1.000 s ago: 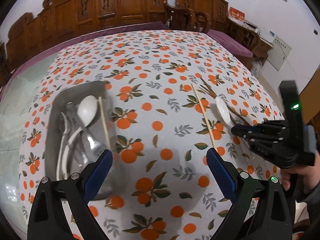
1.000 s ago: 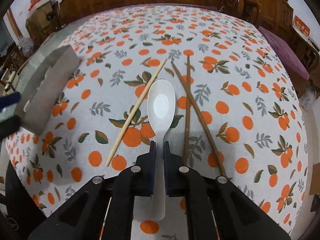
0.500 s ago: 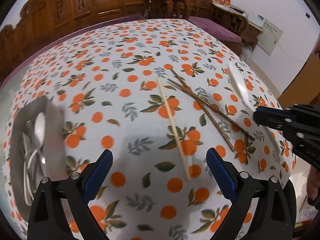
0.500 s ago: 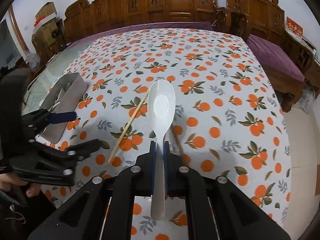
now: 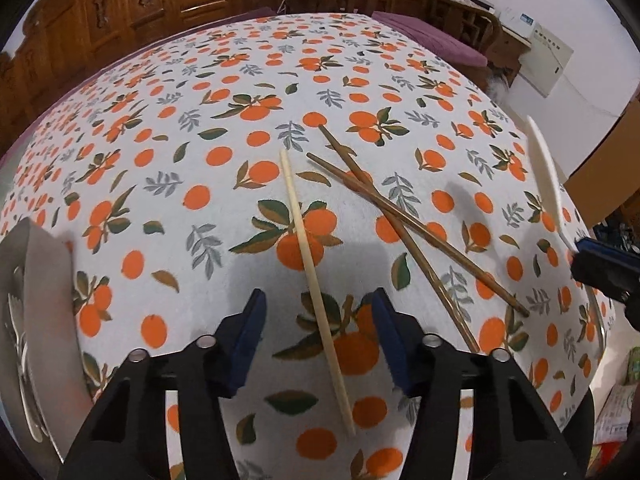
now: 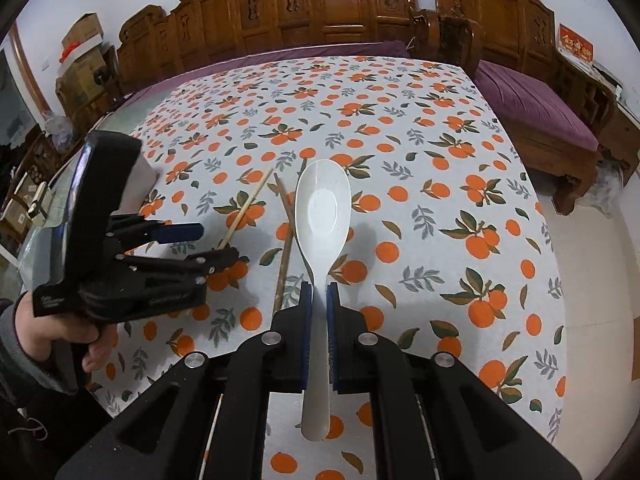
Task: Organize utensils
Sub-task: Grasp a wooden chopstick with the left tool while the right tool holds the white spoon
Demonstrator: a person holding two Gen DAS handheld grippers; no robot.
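Left gripper [image 5: 318, 336] straddles pale chopstick [image 5: 310, 264], its length running along the gap; jaws just narrowed, not yet touching; right gripper [image 6: 319, 320] clamps white spoon [image 6: 322, 216].

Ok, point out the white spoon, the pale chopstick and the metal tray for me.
white spoon [image 6: 322, 208]: right wrist view, middle of its bowl.
pale chopstick [image 5: 308, 264]: left wrist view, mid-shaft, on the tablecloth.
metal tray [image 5: 48, 280]: left wrist view, its near side wall.

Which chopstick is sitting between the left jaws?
The pale chopstick, lying alone. The left gripper straddles it, pads not touching. The two brown chopsticks lie crossed off to the side.
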